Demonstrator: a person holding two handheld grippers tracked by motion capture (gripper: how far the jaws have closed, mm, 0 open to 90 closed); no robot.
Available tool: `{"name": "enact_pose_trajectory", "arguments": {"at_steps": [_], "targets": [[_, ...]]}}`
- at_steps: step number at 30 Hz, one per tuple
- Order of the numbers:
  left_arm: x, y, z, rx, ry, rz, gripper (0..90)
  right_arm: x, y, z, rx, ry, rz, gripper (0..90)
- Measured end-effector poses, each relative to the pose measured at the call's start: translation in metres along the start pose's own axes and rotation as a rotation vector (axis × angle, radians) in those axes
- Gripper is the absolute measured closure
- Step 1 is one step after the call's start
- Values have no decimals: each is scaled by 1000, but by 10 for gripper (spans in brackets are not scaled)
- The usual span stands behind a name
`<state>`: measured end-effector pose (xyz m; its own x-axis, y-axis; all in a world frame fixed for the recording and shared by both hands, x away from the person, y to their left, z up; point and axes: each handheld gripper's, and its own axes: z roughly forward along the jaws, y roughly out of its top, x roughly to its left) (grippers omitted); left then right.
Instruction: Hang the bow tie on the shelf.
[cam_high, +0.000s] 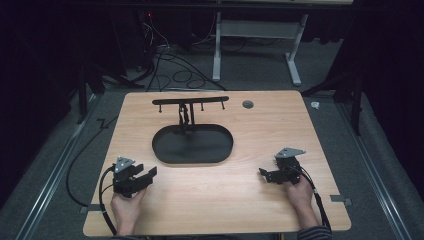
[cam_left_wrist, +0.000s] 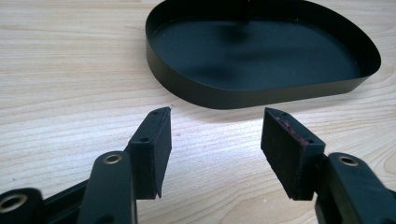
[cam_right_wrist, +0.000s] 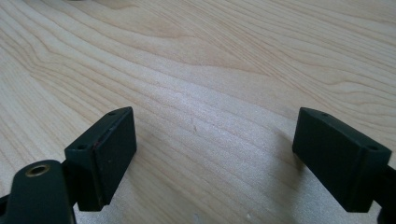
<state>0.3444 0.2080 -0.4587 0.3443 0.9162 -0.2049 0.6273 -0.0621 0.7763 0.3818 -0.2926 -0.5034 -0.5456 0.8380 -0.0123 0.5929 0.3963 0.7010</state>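
One black oval tray (cam_high: 192, 145) is lying near the middle of the wooden worktop (cam_high: 260, 200), its long axis running parallel to the worktop's near edge. It is smooth, matt metal with a low upright wall and a flat floor. One black stand (cam_high: 190, 102) with a thin crossbar is rising at the tray's far rim. Two hand-held grippers are resting near the near edge: the left hand-held gripper (cam_high: 142, 175) is pointing toward the tray, jaws standing wide apart and holding nothing; the right hand-held gripper (cam_high: 267, 174), by the right corner, is also gaping wide over bare pale woodgrain.
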Motion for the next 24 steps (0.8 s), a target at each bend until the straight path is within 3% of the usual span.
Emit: {"name": "enact_pose_trajectory", "arguments": {"at_steps": [24], "targets": [[-2, -9, 16, 45, 19, 1, 433, 0, 0, 0, 2, 0, -2, 143]]}}
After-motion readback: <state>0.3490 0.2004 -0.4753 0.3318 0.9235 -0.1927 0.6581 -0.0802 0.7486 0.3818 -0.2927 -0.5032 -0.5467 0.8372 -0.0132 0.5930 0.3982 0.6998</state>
